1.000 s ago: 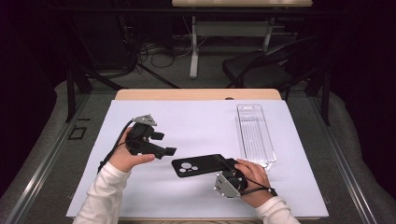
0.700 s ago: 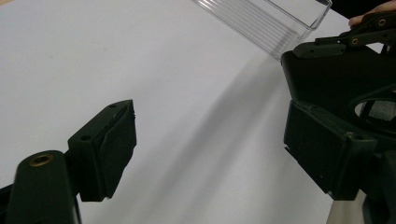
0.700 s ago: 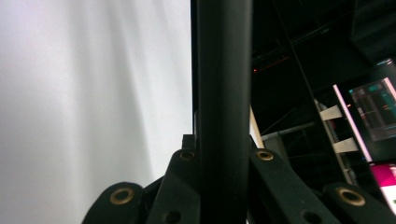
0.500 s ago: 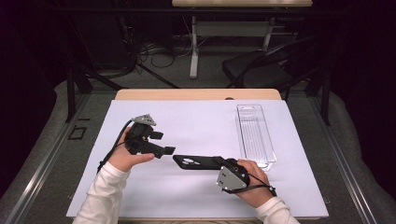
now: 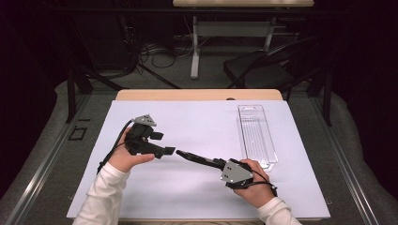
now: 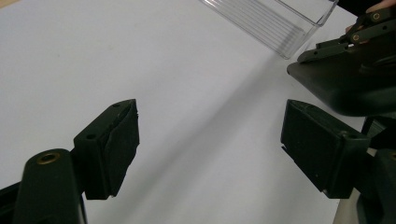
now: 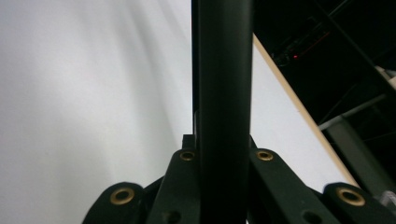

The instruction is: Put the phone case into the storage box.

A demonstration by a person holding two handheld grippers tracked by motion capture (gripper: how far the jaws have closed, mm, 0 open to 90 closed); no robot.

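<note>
My right gripper [image 5: 218,163] is shut on one end of a black phone [image 5: 199,159]. It holds the phone edge-up above the white sheet, pointing left toward my left gripper [image 5: 163,143]. In the right gripper view the phone's edge [image 7: 222,93] rises as a dark bar between the closed jaws. My left gripper [image 6: 210,149] stands open with nothing between its pads; its jaws have just been closing a little. The phone's free end [image 6: 345,88] hovers just beyond that gripper's right pad [image 6: 322,144].
A clear, empty plastic tray [image 5: 256,136] lies lengthwise at the right of the white sheet [image 5: 197,122]; its corner [image 6: 275,23] also shows in the left gripper view. The wooden table edge [image 5: 197,94] runs along the back, and a dark chair [image 5: 263,70] stands behind it.
The phone has rolled from lying flat, back and camera holes up, to standing on edge in the right gripper. Its free end has come closer to the left gripper, which stayed in place.
</note>
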